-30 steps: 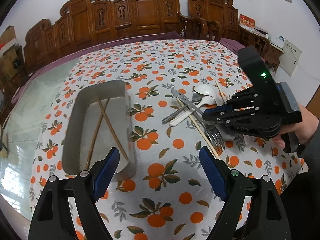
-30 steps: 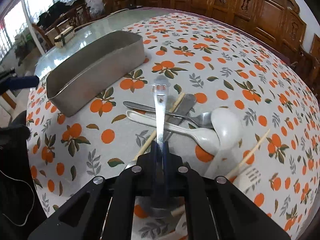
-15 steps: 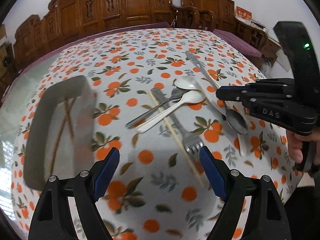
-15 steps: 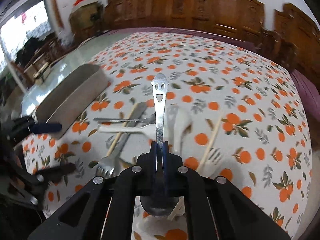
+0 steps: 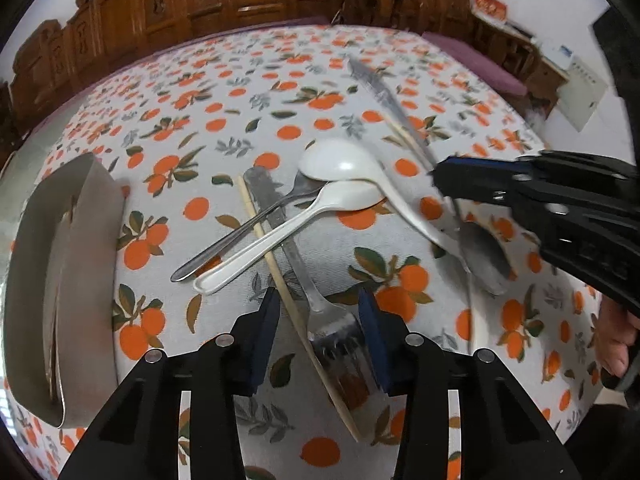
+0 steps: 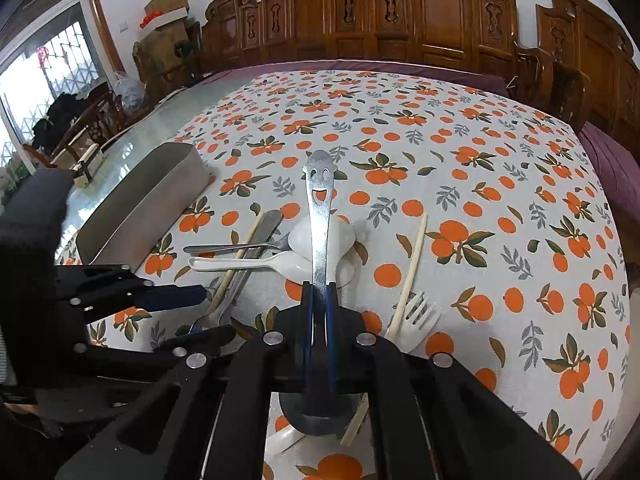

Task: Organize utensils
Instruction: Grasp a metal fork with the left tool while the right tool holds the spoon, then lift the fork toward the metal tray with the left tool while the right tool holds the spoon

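My left gripper [image 5: 318, 300] hangs low over the orange-print cloth, and its jaws are closing. The head of a metal fork [image 5: 336, 336] and a wooden chopstick [image 5: 294, 308] lie between its blue pads [image 5: 264, 336], with a gap still showing on the left side. My right gripper [image 6: 318, 292] is shut on a metal spoon with a smiling face cut in its handle [image 6: 319, 184], held off the table with its bowl toward the camera. From the left wrist, that spoon [image 5: 484, 256] hangs at the right. A metal tray [image 5: 60, 260] stands at the left.
Two white spoons [image 5: 340, 164] and a small metal spoon [image 5: 240, 236] cross over the fork's handle. A white plastic fork [image 6: 416, 320] and another chopstick [image 6: 412, 264] lie to the right. A hand [image 5: 616, 344] holds the right gripper. Carved wooden chairs ring the table.
My left gripper has come away from the tray and down over the fork's head, and its jaws have narrowed around it. The right gripper has lifted and rolled with the spoon.
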